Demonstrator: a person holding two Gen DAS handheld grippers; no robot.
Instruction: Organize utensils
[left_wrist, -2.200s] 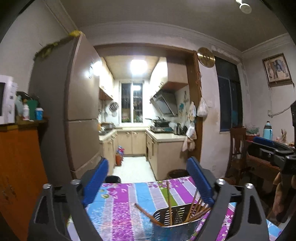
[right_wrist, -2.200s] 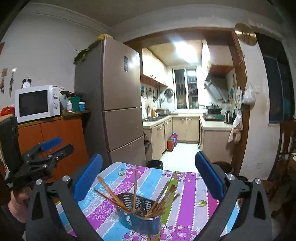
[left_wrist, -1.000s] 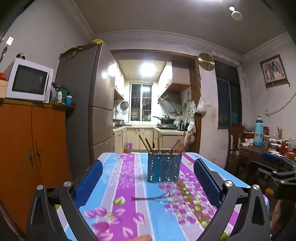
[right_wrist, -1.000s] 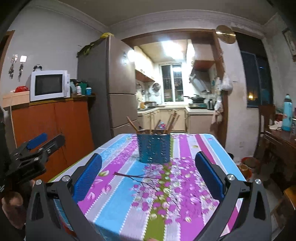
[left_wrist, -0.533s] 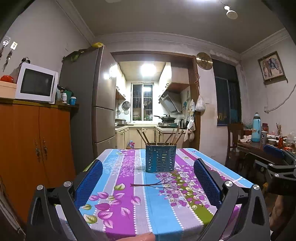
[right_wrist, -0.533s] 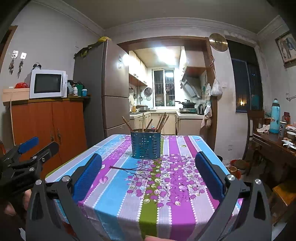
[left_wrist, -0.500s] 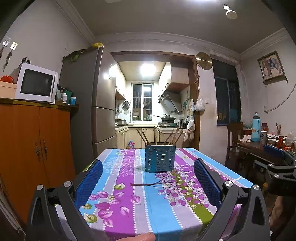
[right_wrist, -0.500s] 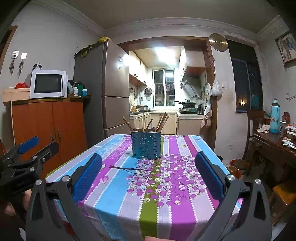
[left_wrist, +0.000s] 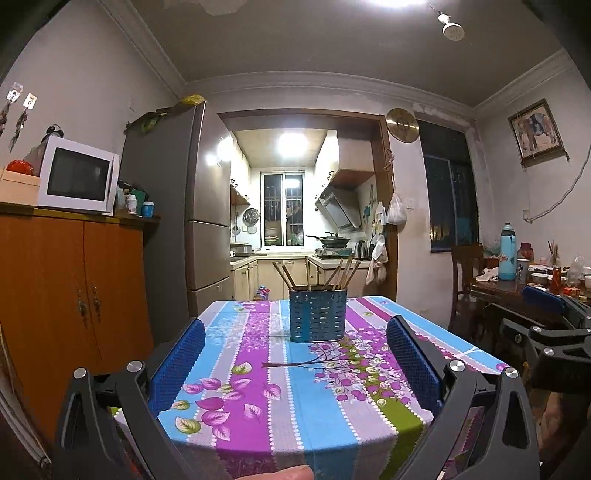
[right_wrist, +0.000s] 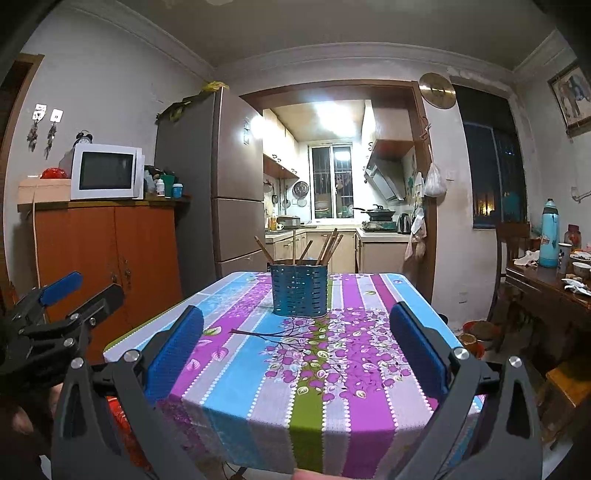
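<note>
Our left gripper (left_wrist: 295, 363) and right gripper (right_wrist: 295, 347) both hang at the table's near edge with jaws spread wide and empty, while we see the blue holder (left_wrist: 317, 315) standing upright mid-table (left_wrist: 332, 417) on the striped cloth, chopsticks (left_wrist: 341, 273) leaning inside it.

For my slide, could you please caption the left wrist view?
Open left gripper faces a blue holder of chopsticks on a floral tablecloth.

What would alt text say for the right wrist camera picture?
A blue perforated holder full of wooden chopsticks stands on a floral striped tablecloth, framed by the open, empty right gripper. The left gripper shows at the left edge; a kitchen lies beyond.
</note>
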